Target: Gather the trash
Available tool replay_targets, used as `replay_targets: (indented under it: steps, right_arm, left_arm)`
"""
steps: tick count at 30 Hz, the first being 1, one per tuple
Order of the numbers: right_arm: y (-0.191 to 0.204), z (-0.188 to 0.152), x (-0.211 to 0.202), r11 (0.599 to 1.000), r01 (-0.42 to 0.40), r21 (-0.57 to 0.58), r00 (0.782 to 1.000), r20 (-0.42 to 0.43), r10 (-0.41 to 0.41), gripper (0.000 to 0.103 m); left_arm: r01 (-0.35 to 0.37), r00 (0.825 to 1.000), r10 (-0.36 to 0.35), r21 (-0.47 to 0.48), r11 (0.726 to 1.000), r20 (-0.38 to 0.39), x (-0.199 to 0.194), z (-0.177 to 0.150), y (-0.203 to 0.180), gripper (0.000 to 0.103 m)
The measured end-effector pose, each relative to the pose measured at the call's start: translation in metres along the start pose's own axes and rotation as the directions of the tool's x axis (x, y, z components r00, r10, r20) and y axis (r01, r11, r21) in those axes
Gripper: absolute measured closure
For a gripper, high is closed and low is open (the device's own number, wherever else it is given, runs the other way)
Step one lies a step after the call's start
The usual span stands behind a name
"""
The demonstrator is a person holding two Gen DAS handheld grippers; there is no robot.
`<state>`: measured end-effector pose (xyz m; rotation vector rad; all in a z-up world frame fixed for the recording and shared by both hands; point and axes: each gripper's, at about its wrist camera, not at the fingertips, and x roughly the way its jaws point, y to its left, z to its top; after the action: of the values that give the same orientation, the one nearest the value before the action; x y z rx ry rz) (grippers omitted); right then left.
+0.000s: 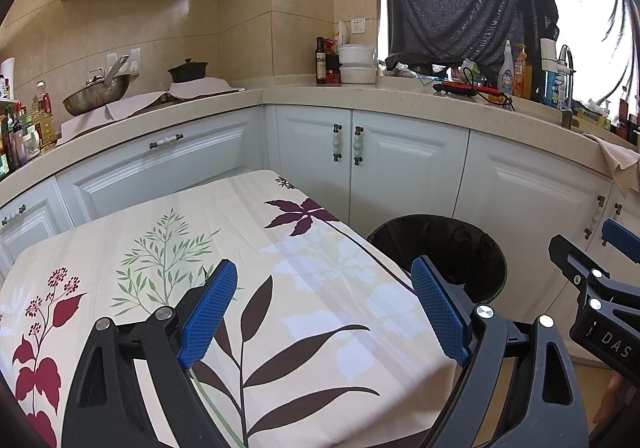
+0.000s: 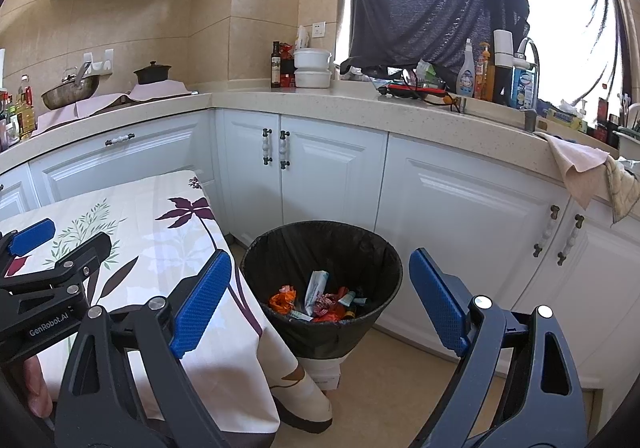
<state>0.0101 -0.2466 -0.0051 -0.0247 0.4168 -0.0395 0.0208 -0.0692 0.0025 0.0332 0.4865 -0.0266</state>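
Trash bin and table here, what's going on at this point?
A person holds a gripper in each hand over a small table with a leaf-print cloth, in a kitchen corner. The left gripper and the right gripper are both open and hold nothing. Beside the table stands a black-lined trash bin that already holds wrappers and other litter. No trash shows on the visible part of the cloth, so collecting looks done or nearly so.

The bin [image 2: 320, 248] stands open-topped between the draped table [image 2: 168, 248] and cabinet doors [image 2: 460, 216].
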Motion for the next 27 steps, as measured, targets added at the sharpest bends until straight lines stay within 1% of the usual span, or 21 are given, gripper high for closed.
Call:
replay_targets:
  steps: [9,16,23,27]
  right_arm:
    - [-0.0003,0.0001,0.0001,1.0,0.001,-0.001,1.0,0.0,-0.001,0.015]
    - [-0.0012,-0.0002,0.0005,1.0,0.001,-0.001,1.0,-0.003,-0.001,0.015]
    - [-0.0002,-0.0036,0.0016,1.0,0.0,-0.003,1.0,-0.009,0.0,0.015]
    - [-0.0004,-0.0049,0.0028,1.0,0.001,-0.004,1.0,-0.013,-0.001,0.015]
  left_arm:
    - [0.011,1.0,-0.011,0.0,1.0,0.008,-0.0024,0.0011,-0.0003,0.017]
    - [0.0,1.0,0.001,-0.004,1.0,0.011,-0.0024,0.0012,0.0002,0.016]
    - [0.037,0.999,-0.037,-0.006,0.999,0.004,-0.001,0.0002,-0.0016,0.014]
    - [0.041,0.999,-0.041,-0.011,0.999,-0.004,0.0014,-0.0011,-0.0013,0.014]
